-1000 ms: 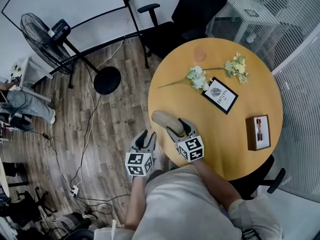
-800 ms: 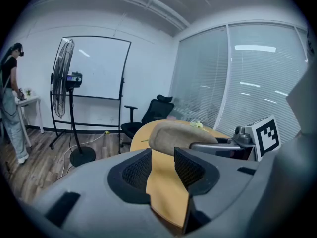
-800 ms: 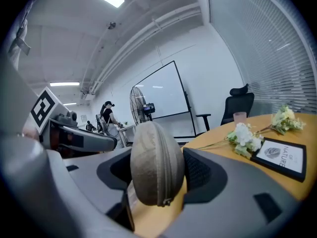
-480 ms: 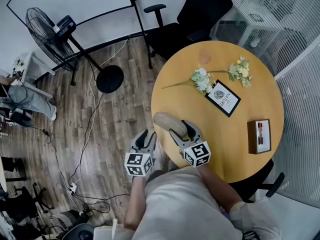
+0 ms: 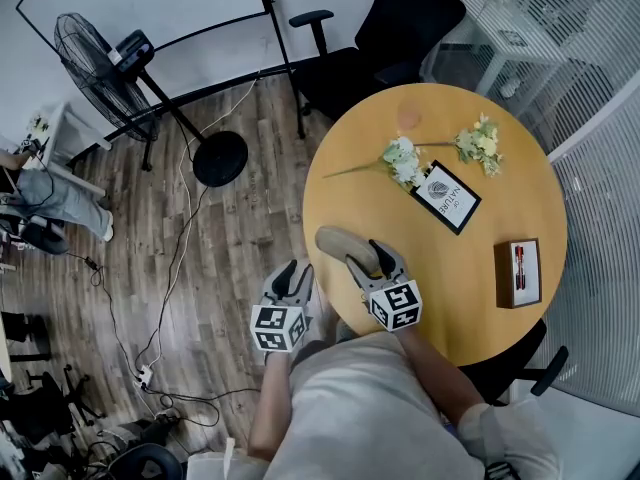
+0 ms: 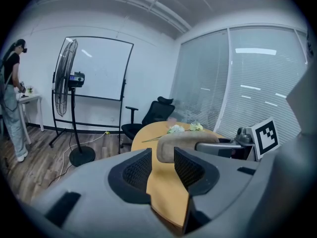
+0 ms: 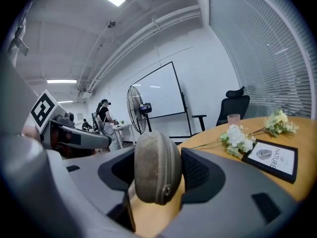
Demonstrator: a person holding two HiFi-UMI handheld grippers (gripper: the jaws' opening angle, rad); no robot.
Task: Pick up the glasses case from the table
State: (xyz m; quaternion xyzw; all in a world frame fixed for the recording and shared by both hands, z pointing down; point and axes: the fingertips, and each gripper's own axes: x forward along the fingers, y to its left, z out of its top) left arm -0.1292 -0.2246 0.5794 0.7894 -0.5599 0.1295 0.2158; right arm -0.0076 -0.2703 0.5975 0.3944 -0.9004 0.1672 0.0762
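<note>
Glasses case (image 5: 345, 241) is by the table (image 5: 450, 278) edge, flowers (image 5: 402, 158) and card (image 5: 445, 195) beyond.

At lower centre the left gripper (image 6: 162, 156) is seen with jaws apart and empty, the glasses case (image 6: 181, 142) framed beyond them above the table (image 6: 159, 187).

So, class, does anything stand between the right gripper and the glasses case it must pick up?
Nothing visible does. The glasses case sits between the jaws of the right gripper, which have just been closing. Both pads appear to press its sides. The left gripper hangs beyond the table edge, empty.
</note>
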